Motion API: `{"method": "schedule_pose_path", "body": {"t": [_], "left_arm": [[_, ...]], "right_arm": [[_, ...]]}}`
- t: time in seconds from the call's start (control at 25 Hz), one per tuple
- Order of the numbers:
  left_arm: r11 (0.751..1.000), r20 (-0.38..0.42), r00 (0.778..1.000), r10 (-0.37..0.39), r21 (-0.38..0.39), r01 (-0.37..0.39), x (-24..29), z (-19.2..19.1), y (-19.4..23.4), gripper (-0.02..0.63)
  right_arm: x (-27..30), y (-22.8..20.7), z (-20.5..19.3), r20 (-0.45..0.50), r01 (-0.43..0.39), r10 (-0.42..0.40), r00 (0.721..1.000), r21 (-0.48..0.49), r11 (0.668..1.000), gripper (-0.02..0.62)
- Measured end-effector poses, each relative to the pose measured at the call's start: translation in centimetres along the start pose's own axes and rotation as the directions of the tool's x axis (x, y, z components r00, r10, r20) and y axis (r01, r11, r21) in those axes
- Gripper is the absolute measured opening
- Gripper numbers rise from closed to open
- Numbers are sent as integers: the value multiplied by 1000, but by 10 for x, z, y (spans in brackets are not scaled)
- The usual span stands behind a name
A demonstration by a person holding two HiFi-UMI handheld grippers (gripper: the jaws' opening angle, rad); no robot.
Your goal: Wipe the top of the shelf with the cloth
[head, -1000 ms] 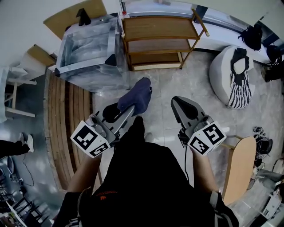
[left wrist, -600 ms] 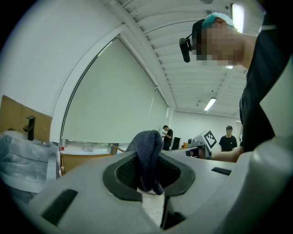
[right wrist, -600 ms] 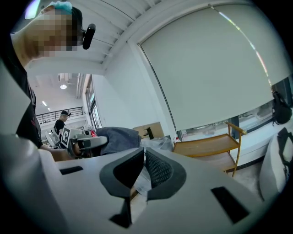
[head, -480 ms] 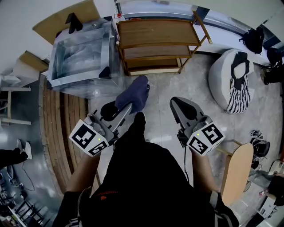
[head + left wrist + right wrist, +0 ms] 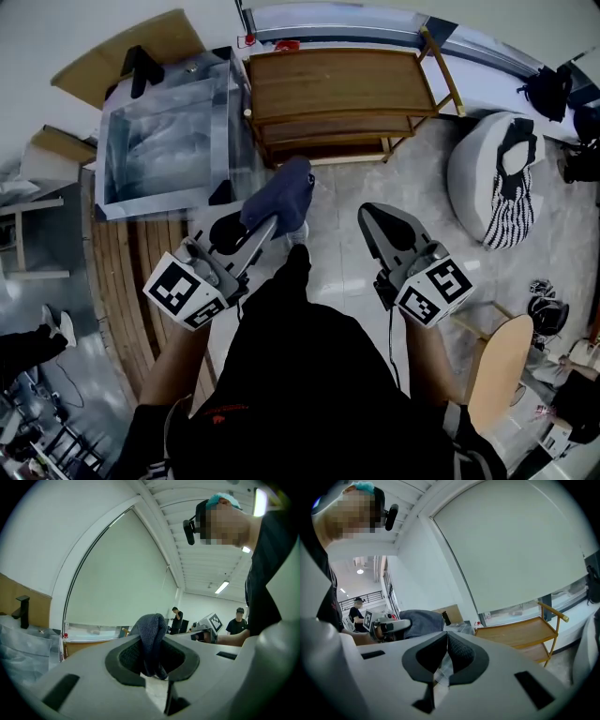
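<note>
no words or numbers can be read. the left cube (image 5: 186,291), behind the jaws of the left gripper (image 5: 261,228), and the right cube (image 5: 433,292), behind the jaws of the right gripper (image 5: 377,221), show only black and white squares. a red mark (image 5: 225,410) on the shirt (image 5: 309,375) is too small to read

Blue cloth (image 5: 151,641) between left gripper (image 5: 152,660) fingers

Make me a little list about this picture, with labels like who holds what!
left gripper: shut on the cloth
cloth: dark blue, bunched, held above the floor, short of the shelf
right gripper: jaws together, nothing held
shelf: wooden, three levels, top looks bare
wiping: not started
next to shelf: clear box, on the left in the head view
</note>
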State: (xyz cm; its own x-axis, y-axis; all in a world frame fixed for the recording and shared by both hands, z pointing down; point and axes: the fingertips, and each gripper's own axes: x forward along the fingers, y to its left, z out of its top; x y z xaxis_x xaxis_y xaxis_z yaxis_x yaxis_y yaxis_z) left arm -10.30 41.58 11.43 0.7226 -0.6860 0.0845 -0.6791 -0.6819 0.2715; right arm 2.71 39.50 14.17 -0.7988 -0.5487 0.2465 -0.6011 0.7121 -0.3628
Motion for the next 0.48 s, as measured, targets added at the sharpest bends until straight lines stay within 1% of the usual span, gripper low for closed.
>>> {"method": "schedule_pose_path", "body": {"t": [0.48], "left_arm": [[999,-33,999,3,-47,-5,50,14,103,71]], "right_arm": [[92,-58,36,-38,-3,4,999,33,999,6]]}}
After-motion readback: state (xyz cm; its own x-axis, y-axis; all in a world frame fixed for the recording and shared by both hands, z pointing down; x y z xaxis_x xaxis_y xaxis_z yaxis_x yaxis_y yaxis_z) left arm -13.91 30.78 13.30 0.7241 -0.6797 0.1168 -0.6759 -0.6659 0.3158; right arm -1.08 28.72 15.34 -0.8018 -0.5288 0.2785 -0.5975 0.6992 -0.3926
